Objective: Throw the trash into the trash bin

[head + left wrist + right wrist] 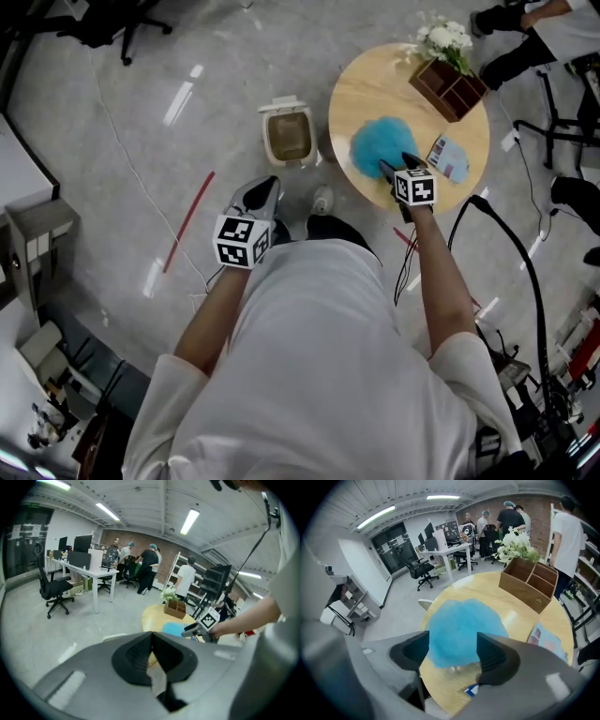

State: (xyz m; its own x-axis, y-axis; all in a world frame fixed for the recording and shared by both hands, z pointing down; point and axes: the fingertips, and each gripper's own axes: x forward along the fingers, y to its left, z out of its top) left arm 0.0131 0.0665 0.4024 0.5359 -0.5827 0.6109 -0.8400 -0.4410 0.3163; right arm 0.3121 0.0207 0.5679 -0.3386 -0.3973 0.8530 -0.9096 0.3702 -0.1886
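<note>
Booklet [448, 159] print unreadable, right claw [452, 646] spread above blue trash [459, 620]

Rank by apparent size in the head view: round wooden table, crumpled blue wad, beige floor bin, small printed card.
1. round wooden table
2. crumpled blue wad and beige floor bin: these look alike. The bin sits lower, farther from the camera, so they are left unranked.
3. small printed card

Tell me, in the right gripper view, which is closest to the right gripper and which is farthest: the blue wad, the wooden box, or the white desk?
1. Blue wad: on the round table, framed by the open jaws of the right gripper.
2. Wooden box: farther back on the table, at the right.
3. White desk: across the room, past the table.
</note>
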